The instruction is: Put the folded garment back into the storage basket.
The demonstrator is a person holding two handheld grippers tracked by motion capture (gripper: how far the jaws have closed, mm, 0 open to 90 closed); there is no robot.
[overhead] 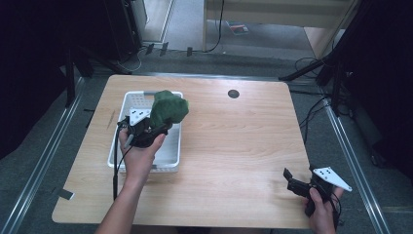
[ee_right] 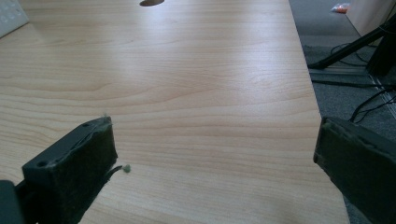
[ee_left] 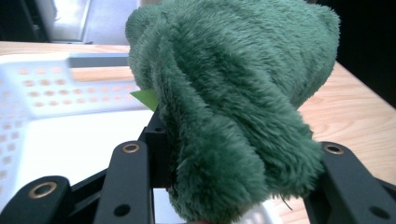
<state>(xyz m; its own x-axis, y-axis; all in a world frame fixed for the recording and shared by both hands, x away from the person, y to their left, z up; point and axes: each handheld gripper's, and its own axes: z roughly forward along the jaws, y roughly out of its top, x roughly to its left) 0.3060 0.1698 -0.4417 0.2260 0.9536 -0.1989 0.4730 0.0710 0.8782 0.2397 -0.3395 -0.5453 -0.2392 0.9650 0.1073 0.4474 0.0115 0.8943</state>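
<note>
Green plush (overhead: 168,109) clamped in left gripper (overhead: 155,127), lifted over white basket (overhead: 171,152), likely clearing its rim | right gripper (overhead: 298,184) spread, empty, parked near table (overhead: 234,146) edge

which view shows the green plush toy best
The left gripper view: the green plush toy is close up, its fur clear, clamped in the left tool. The high view shows it small above the white basket. The right gripper view looks across bare table.
</note>
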